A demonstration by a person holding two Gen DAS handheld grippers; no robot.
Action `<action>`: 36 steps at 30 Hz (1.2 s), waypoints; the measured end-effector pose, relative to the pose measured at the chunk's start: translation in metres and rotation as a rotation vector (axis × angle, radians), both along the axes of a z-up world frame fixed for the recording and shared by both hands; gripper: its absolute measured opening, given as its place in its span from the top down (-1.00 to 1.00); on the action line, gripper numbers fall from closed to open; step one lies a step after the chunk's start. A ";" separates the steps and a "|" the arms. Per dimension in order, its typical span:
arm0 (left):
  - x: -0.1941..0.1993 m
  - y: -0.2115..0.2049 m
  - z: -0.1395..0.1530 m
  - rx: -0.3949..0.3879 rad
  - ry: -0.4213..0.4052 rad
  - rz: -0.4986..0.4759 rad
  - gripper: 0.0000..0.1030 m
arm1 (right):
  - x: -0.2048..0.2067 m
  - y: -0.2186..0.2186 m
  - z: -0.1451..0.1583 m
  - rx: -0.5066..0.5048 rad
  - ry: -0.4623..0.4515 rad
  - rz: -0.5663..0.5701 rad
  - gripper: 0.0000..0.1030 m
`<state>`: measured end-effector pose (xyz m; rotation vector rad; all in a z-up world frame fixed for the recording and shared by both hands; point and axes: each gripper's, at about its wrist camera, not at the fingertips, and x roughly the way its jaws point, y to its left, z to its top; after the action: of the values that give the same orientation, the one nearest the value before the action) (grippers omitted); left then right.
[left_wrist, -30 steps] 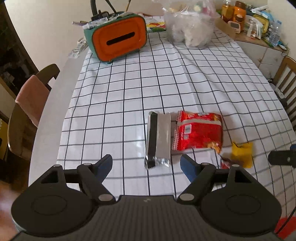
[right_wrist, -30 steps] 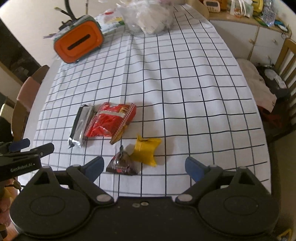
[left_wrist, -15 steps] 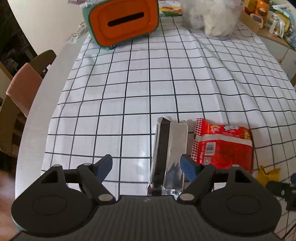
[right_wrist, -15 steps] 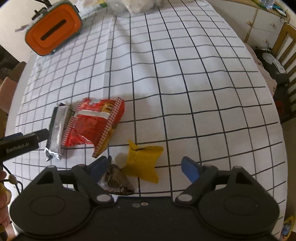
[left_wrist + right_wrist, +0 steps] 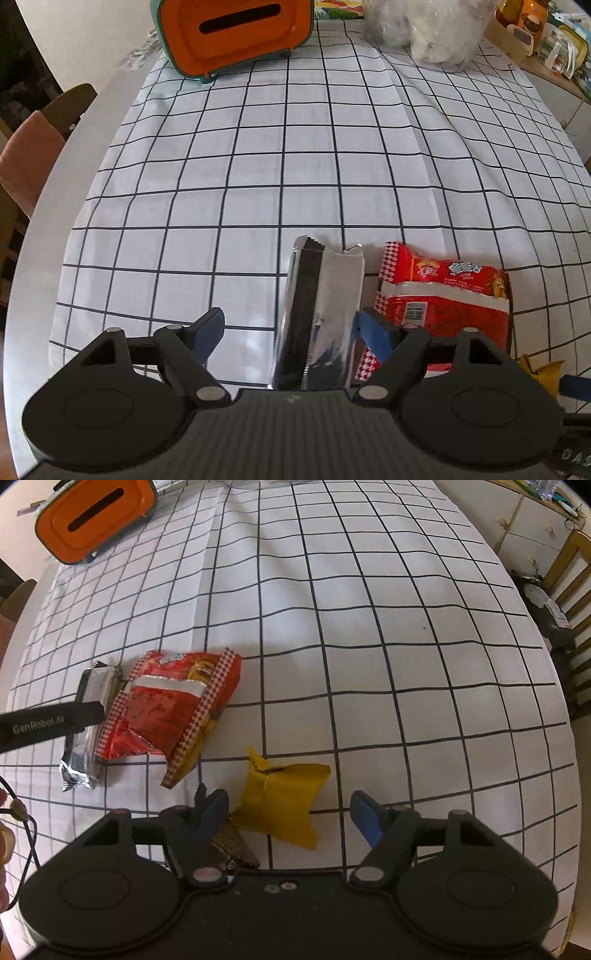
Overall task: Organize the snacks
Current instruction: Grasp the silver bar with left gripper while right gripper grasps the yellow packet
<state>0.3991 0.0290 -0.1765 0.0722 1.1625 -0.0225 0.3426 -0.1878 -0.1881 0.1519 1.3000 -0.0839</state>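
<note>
On the grid-checked tablecloth (image 5: 332, 166), the left gripper (image 5: 288, 330) hung with its jaws spread and unclenched around the silver foil packet (image 5: 321, 317), which lay flat between them, the right fingertip (image 5: 369, 330) close at its edge though contact could not be made out. Just beside the foil lay the red snack bag (image 5: 173, 709), and nearer the right gripper (image 5: 286, 814) the yellow wrapper (image 5: 284, 797) sat between jaws that were closing but not yet pressing it. A small dark wrapper (image 5: 231, 845) lay by the left fingertip (image 5: 212, 812), and an orange box (image 5: 92, 513) stood at the far end
</note>
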 end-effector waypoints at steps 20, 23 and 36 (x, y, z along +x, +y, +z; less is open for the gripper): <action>0.002 0.005 -0.009 -0.039 0.040 0.013 0.15 | 0.000 0.010 -0.001 -0.018 -0.036 0.015 0.19; 0.000 0.005 -0.008 -0.037 0.043 0.017 0.18 | -0.003 0.004 0.002 -0.004 -0.053 0.003 0.27; -0.017 0.012 -0.003 -0.028 0.045 0.018 0.18 | -0.011 -0.012 0.015 0.044 -0.086 -0.034 0.52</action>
<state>0.3816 0.0410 -0.1800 0.0362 1.2076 -0.0246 0.3311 -0.1995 -0.1728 0.2130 1.2137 -0.0768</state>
